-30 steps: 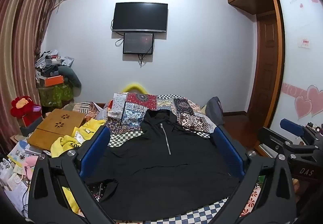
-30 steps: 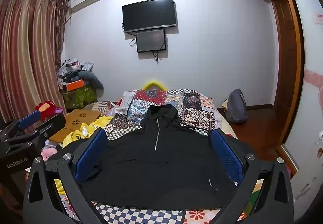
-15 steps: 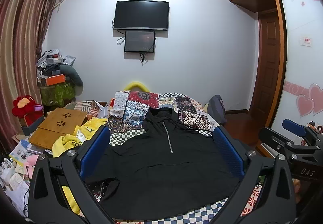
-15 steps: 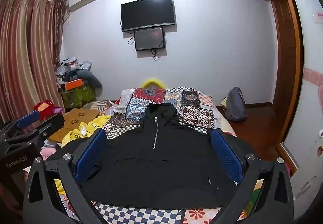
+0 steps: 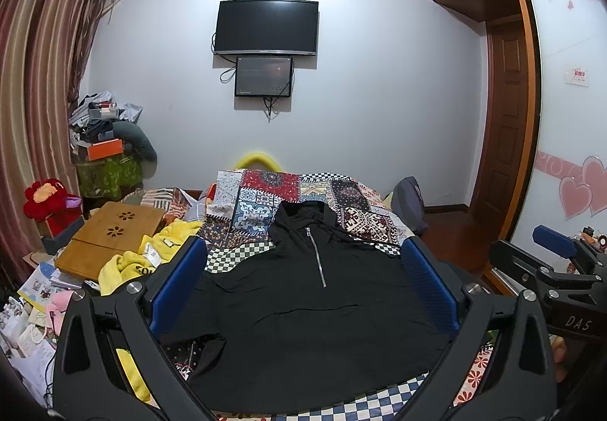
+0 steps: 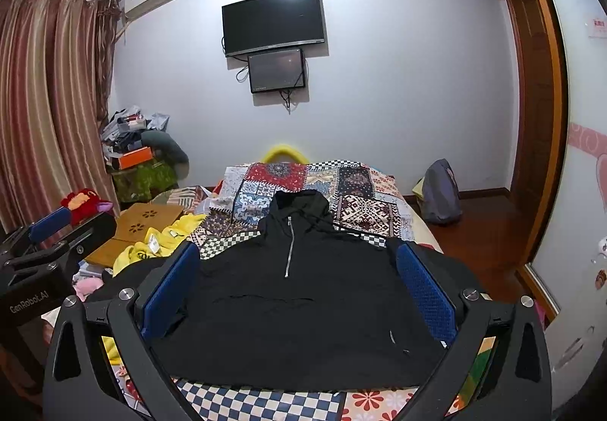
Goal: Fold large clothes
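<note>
Currently, with the left gripper [image 5: 303, 280] and right gripper [image 6: 297, 278] both held wide and empty above the black hoodie [image 5: 315, 322] lying flat on the patchwork bed [image 5: 353, 208], treat the garment as soft, limp and probably light, and pinch its hem corners.

A dark television [image 5: 266, 27] hung on the pale wall [image 5: 379, 79]. Below it sat a smaller screen [image 5: 263, 76]; left hung striped curtains [image 5: 34, 79], right stood a wooden door [image 5: 506, 125].
</note>
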A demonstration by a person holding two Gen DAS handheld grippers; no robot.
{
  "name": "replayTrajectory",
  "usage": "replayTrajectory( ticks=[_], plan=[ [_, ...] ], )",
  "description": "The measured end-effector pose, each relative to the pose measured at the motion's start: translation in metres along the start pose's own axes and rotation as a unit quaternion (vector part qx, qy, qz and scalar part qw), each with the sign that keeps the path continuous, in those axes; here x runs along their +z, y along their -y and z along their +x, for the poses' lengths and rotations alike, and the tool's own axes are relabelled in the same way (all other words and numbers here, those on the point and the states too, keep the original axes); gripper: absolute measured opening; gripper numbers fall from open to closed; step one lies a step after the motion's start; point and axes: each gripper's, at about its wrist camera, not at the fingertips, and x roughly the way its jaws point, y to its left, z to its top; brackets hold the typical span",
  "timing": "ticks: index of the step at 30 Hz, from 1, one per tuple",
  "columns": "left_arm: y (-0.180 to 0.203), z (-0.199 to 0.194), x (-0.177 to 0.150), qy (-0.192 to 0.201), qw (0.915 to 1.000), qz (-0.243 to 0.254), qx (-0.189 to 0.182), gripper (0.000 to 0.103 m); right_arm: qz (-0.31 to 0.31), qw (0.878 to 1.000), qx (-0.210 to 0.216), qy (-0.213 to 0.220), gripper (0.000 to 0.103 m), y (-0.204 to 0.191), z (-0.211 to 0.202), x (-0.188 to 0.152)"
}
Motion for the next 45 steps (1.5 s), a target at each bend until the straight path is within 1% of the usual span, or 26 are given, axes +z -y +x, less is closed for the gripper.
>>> replayTrajectory(
  ticks=[31, 45],
  plan=[
    [-0.0064, 0.0017, 0.0001, -0.003, 0.9999, -0.003, 0.012, 0.103, -0.007, 1.000, 0.006, 0.002, 0.103, -0.0043, 0.0014, 0.0019],
    [-0.0050, 0.0040, -0.0022, -0.005, 0.9999, -0.009, 0.014, 0.103, -0.012, 1.000, 0.005, -0.003, 0.103, -0.0073, 0.0047, 0.0022]
  ],
)
